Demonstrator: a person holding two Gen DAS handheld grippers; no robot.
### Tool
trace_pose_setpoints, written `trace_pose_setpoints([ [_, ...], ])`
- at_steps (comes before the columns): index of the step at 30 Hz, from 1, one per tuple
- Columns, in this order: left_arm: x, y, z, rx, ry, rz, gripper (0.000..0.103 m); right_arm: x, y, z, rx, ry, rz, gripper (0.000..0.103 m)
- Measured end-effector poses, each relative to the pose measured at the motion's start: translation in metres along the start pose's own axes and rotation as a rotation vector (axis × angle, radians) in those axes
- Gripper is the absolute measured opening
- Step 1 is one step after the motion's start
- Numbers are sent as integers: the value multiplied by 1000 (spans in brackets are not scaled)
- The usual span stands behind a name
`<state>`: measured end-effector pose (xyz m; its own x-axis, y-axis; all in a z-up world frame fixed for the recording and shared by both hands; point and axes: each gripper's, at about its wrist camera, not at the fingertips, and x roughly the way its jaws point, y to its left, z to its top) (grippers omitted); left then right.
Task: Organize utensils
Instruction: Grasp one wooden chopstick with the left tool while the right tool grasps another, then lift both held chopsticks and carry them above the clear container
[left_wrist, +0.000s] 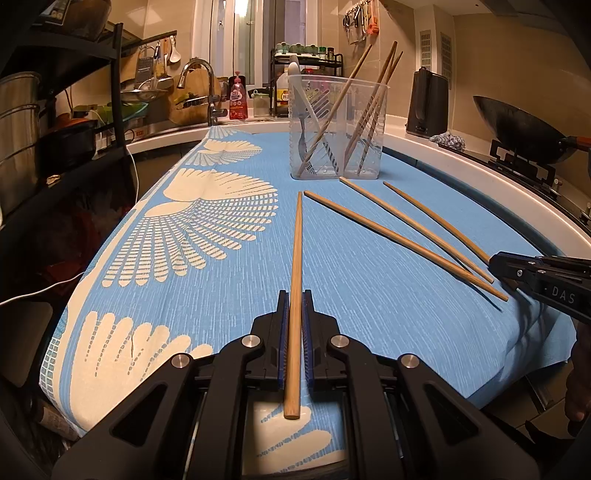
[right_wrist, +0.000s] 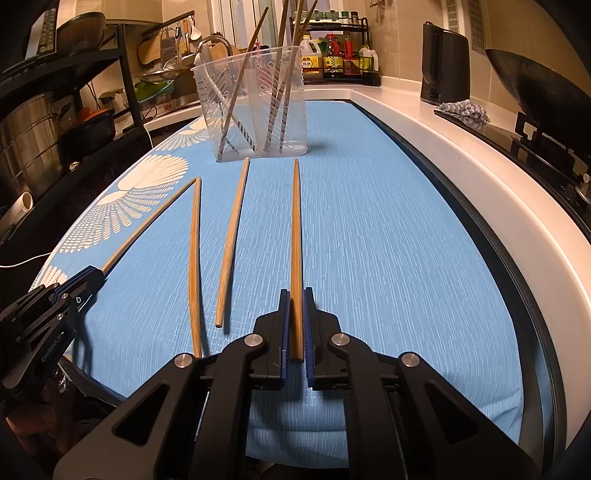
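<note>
My left gripper (left_wrist: 294, 295) is shut on a wooden chopstick (left_wrist: 296, 258) that points toward a clear plastic utensil holder (left_wrist: 338, 129). My right gripper (right_wrist: 294, 295) is shut on another chopstick (right_wrist: 295, 229); it also shows at the right edge of the left wrist view (left_wrist: 496, 262). Two more chopsticks lie loose on the blue cloth between the grippers, one (right_wrist: 195, 258) on the left and one (right_wrist: 232, 236) beside it. The holder (right_wrist: 255, 107) stands at the far end and has several chopsticks and a white spoon (left_wrist: 299, 92) in it.
The blue patterned cloth (left_wrist: 221, 266) covers the work surface. A white counter edge (right_wrist: 480, 177) runs along the right, with a black kettle (right_wrist: 445, 62) and a wok (left_wrist: 524, 129) on a stove. A sink tap (left_wrist: 201, 85) and black shelving (left_wrist: 55, 110) are at the left.
</note>
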<state>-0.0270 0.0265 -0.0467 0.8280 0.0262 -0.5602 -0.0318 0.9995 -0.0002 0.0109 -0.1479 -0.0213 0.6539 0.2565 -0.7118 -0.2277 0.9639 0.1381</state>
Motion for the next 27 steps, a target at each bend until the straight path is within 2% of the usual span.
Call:
trace_pose_setpoints([
  [10,0,0,0,-5,4,-2,7,-2,-1,-1,7,2,-1,7],
  [19,-4,3,0,-13,10,-14,7,-21,0,5,0,-42,0,7],
  [27,-23,6,7,-2,-53,-10,7,-46,1,11,-10,-101,-5,7],
])
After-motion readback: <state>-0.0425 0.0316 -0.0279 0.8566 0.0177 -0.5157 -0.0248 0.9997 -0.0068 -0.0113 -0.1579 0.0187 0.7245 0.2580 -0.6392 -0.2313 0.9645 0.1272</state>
